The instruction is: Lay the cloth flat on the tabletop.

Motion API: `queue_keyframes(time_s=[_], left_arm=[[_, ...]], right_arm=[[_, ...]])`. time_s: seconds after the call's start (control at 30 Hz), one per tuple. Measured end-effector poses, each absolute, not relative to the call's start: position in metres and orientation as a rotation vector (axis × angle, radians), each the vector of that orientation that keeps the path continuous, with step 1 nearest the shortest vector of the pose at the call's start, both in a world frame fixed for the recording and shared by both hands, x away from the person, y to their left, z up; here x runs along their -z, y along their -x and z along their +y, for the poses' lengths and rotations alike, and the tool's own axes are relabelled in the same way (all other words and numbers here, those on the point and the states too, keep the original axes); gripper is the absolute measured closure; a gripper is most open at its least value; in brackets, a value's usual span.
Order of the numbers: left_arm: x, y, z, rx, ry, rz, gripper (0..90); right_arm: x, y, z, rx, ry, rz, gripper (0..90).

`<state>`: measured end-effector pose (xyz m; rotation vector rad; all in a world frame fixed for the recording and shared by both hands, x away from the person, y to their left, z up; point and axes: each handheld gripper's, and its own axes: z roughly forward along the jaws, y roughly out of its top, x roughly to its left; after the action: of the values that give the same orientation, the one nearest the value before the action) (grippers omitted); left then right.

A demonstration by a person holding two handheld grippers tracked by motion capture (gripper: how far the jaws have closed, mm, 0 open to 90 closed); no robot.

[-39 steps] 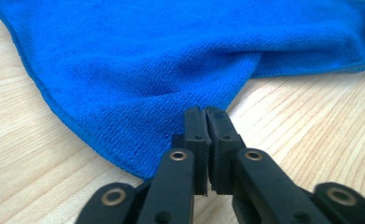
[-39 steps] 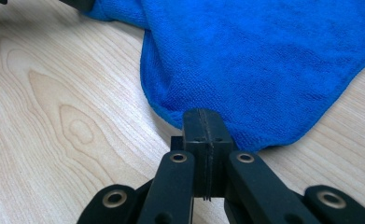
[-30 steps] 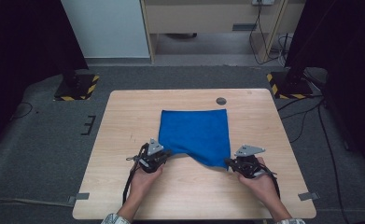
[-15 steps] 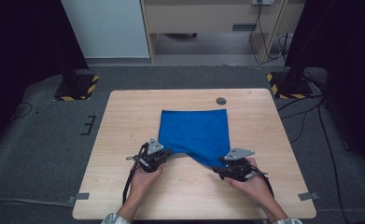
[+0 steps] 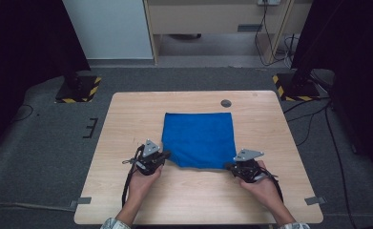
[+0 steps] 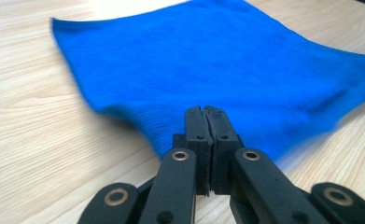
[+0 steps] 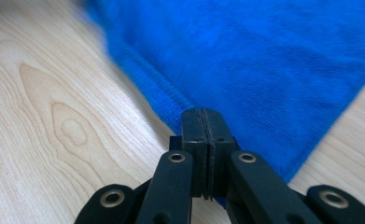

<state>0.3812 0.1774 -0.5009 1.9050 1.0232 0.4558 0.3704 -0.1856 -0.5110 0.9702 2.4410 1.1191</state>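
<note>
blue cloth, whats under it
The blue cloth lies spread on the wooden table; bare wood shows all round it. Whatever lies beneath its middle is covered. The left gripper and right gripper pinch its near corners.

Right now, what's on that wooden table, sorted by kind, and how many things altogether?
Blue cloth: 1
Handheld grippers: 2, the left gripper and the right gripper, each shut on a near corner of the cloth
Round dark disc in the tabletop: 1
Total: 4
</note>
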Motion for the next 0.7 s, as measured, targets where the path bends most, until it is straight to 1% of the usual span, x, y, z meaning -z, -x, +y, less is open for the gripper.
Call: queue_keyframes(time_s=[0.07,0.13,0.27,0.4,0.57,0.63,0.67,0.7], left_arm=[[0.499,-0.378,0.184,-0.455,-1.898,1.026,88.5],[0.499,-0.374,0.189,-0.423,-1.909,1.004,88.5],[0.502,-0.361,0.178,-0.420,-1.996,0.947,88.6],[0.503,-0.351,0.173,-0.407,-2.037,0.921,88.5],[0.504,-0.343,0.176,-0.393,-2.046,0.961,88.5],[0.506,-0.340,0.178,-0.375,-2.054,0.985,88.3],[0.506,-0.338,0.181,-0.373,-2.044,1.004,87.5],[0.505,-0.337,0.183,-0.376,-2.022,1.026,83.3]], right_arm=[[0.508,-0.368,-0.192,-1.124,-0.979,2.427,89.3],[0.506,-0.365,-0.199,-1.128,-0.977,2.426,89.3],[0.506,-0.356,-0.202,-1.100,-0.954,2.455,89.3],[0.505,-0.351,-0.198,-1.071,-0.930,2.482,89.2],[0.504,-0.343,-0.202,-1.070,-0.921,2.504,88.7],[0.502,-0.340,-0.205,-1.104,-0.932,2.511,85.6],[0.501,-0.338,-0.207,-1.126,-0.931,2.513,81.7],[0.500,-0.337,-0.208,-1.146,-0.928,2.515,76.3]])
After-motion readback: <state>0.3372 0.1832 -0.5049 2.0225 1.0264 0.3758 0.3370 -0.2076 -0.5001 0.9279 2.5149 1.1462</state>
